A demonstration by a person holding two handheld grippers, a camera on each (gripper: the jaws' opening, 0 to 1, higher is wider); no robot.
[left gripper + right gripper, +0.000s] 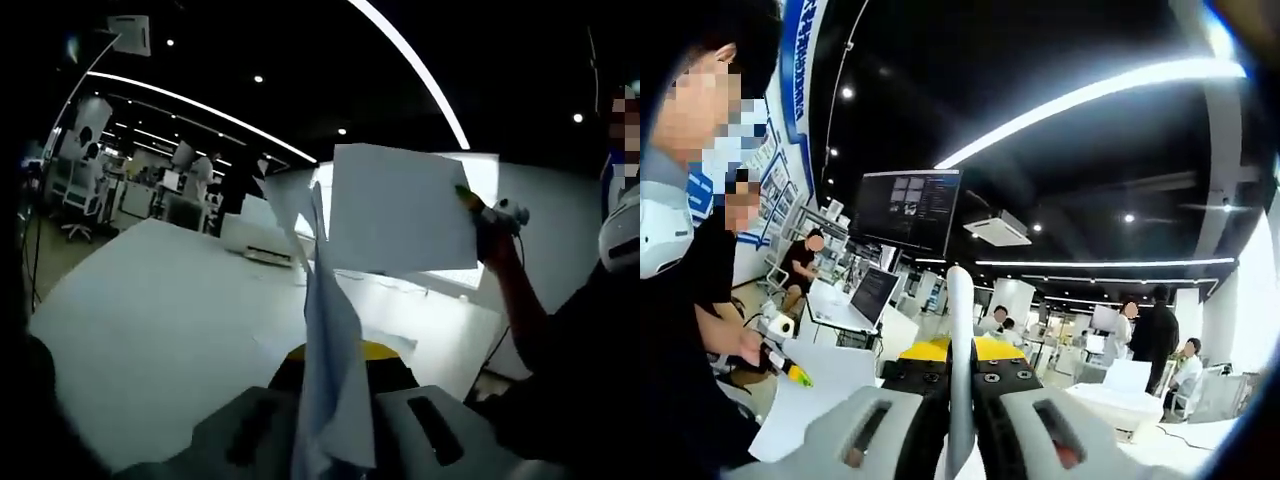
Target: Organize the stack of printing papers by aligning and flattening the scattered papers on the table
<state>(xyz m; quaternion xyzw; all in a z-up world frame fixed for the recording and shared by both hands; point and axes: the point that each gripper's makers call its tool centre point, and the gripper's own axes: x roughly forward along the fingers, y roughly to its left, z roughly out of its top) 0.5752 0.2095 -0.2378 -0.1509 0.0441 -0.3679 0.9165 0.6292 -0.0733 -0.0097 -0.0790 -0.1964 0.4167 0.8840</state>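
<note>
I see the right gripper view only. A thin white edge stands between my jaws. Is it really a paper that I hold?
Observer: Yes. The left gripper view shows the right gripper shut on one side of a flat sheet, held up in the air.
Operator: And what does the left gripper hold?
Observer: It is shut on creased sheets that rise bent between its jaws.
Operator: Where is the table?
Observer: The white table lies below the lifted flat sheet.

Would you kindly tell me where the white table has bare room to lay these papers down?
The table is bare across the wide stretch left of the papers pinched in the left hand-held gripper. Right of them it is crowded: the other held sheet and the person's arm.
</note>
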